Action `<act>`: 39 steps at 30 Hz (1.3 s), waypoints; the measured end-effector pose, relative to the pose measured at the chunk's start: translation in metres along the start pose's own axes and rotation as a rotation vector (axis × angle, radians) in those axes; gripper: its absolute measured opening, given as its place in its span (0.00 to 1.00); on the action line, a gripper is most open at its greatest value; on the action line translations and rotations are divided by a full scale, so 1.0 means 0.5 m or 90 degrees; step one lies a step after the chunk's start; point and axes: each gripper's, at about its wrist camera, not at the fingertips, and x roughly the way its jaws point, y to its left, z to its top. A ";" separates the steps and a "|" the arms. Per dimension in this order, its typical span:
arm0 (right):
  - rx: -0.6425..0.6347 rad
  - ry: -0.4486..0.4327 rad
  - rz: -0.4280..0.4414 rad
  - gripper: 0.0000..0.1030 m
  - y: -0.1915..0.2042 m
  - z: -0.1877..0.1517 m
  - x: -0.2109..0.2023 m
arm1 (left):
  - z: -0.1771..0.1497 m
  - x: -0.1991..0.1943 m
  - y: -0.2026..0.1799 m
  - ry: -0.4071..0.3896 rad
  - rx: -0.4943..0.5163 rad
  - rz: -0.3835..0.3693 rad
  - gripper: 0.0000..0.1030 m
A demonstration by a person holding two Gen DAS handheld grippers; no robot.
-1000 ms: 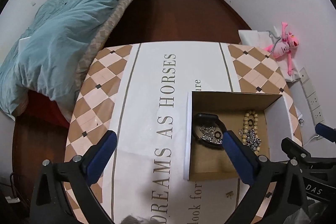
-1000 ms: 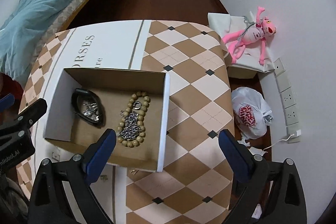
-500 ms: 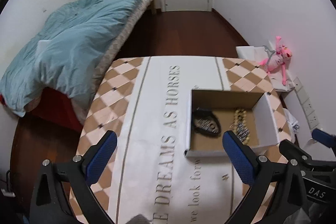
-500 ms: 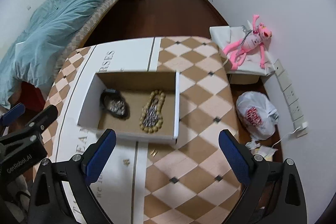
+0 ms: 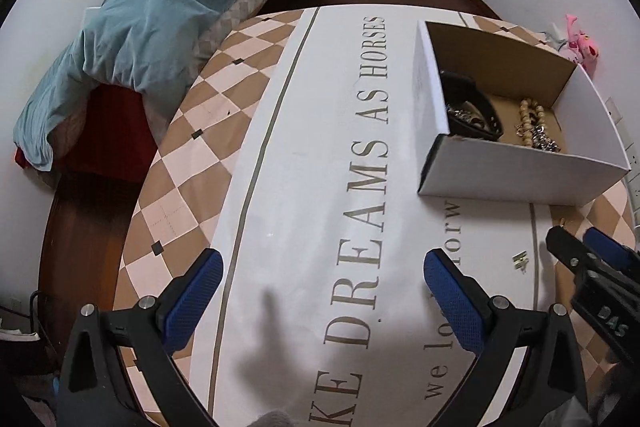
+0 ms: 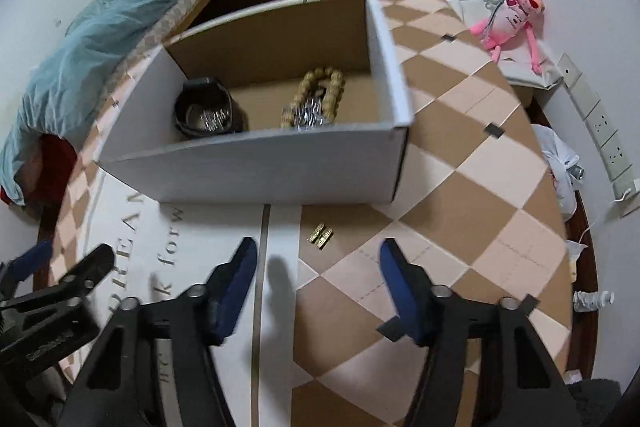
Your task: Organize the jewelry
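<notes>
A: Right wrist view shows a small gold clasp (image 6: 320, 236) on the table (image 6: 460, 187), just outside the box (image 6: 260, 171); the left wrist view shows it tiny.

B: Bead bracelet (image 6: 320, 99) inside, long axis front-to-back, tan beads over silver chain (image 6: 308, 117).

A: Left gripper (image 5: 322, 291) and right gripper (image 6: 318, 279) gape wide, holding nothing.

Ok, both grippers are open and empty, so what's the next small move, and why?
Probably ease the right gripper forward and down over the small gold piece on the tablecloth, then close. It is the only jewelry seen outside the box, lying just ahead, roughly between the open fingers. The black bracelet and bead bracelet already sit inside. The left gripper is farther off.
</notes>
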 end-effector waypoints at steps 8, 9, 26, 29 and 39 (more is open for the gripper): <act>-0.049 -0.022 -0.070 0.13 0.026 0.011 0.014 | -0.002 0.009 -0.005 0.010 -0.001 -0.001 1.00; -0.053 -0.021 -0.069 0.13 0.025 0.012 0.013 | -0.002 0.009 -0.007 0.010 0.001 -0.003 1.00; 0.063 -0.020 -0.049 0.12 -0.121 -0.035 -0.057 | -0.025 -0.003 -0.190 0.021 0.078 -0.134 0.84; 0.074 -0.016 -0.048 0.07 -0.134 -0.038 -0.058 | -0.027 0.005 -0.208 0.022 0.090 -0.129 0.66; 0.096 -0.013 -0.030 0.07 -0.151 -0.040 -0.056 | -0.016 0.000 -0.221 0.000 0.103 -0.161 0.11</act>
